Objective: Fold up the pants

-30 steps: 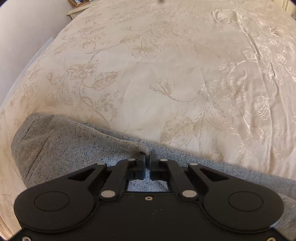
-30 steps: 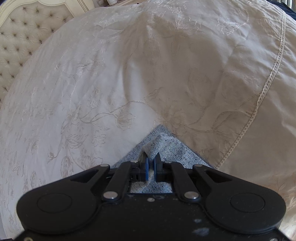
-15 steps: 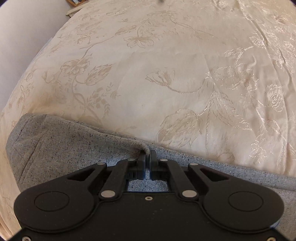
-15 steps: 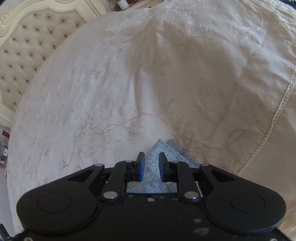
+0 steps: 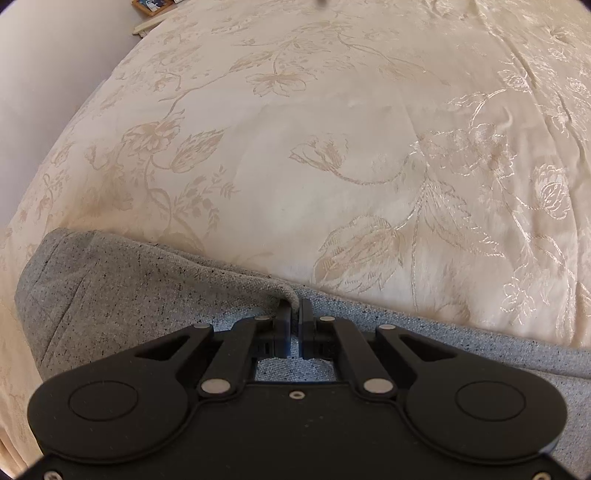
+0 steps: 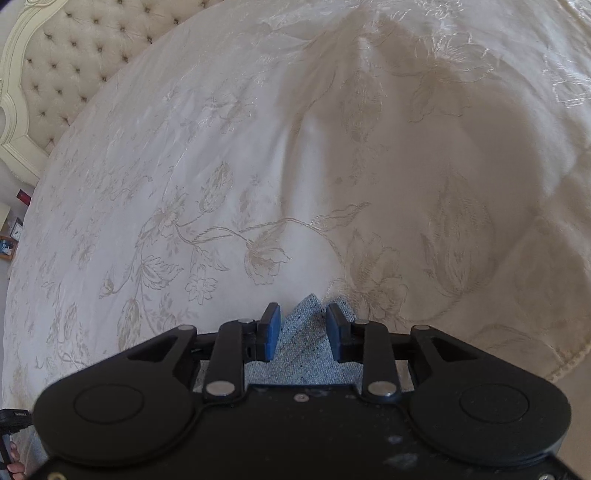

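Grey speckled pants [image 5: 122, 291] lie on a cream floral bedspread [image 5: 332, 147]. My left gripper [image 5: 294, 314] is shut on a raised fold of the pants' upper edge; the cloth runs left and right below it. In the right wrist view a corner of the pants [image 6: 308, 332] lies flat on the bedspread [image 6: 258, 166]. My right gripper [image 6: 301, 325] is open, its blue-padded fingers [image 6: 271, 330] on either side of that corner, not pinching it.
A tufted cream headboard [image 6: 62, 74] stands at the upper left of the right wrist view. A pale wall [image 5: 44, 74] and a small stand with a framed picture [image 5: 151, 5] lie beyond the bed's left edge.
My right gripper has opened and let go of the pants corner, which now lies flat. The left gripper stays shut on the fold and has shifted slightly over the bed.
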Available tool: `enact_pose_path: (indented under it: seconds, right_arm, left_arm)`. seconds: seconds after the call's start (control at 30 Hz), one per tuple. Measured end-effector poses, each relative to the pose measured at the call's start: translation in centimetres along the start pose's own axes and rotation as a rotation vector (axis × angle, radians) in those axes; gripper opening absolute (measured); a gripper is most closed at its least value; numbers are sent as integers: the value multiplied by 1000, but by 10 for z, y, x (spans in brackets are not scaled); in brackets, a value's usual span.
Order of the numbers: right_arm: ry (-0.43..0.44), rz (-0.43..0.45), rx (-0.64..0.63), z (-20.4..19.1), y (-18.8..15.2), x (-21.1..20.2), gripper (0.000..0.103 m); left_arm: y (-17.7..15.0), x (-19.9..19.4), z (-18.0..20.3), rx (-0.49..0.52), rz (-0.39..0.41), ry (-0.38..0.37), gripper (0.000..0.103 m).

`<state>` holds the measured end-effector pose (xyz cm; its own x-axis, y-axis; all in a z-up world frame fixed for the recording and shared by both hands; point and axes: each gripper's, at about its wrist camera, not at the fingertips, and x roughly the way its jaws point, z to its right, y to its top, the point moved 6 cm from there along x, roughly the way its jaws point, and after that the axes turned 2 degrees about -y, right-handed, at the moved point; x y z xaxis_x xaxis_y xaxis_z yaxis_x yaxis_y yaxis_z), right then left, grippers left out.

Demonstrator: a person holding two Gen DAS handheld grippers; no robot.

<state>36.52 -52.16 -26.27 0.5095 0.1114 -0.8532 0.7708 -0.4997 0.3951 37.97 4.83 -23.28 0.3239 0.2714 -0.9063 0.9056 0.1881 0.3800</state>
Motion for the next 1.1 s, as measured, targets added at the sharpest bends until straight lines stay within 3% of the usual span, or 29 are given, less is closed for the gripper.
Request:
enact_pose_path:
  seconds: [0.17,0.23,0.47,0.9,1.0,1.1]
  right_arm:
    - [82,-2,-22,-2,4,5,28]
    - [104,-12,-48,-6,2,4,4]
    - [123,95,-27,-6,-6,-39,4]
    - [63,345,218,22,-87,-215,4]
    - [50,379,238,20,-82,-232,4]
    - [44,364,232,14,-56,-216,4]
  left_arm:
    - [-1,1,0,6,6,-1,4]
    - [-2,1,0,9,10,0,4]
    - [-4,-18,-8,-28,57,-38,4]
    - [-29,-131,-61,-117,295,-144,4]
    - [-13,-128,-55,-89,287,-149,4]
    - [1,-100,-39,-80,245,-131,4]
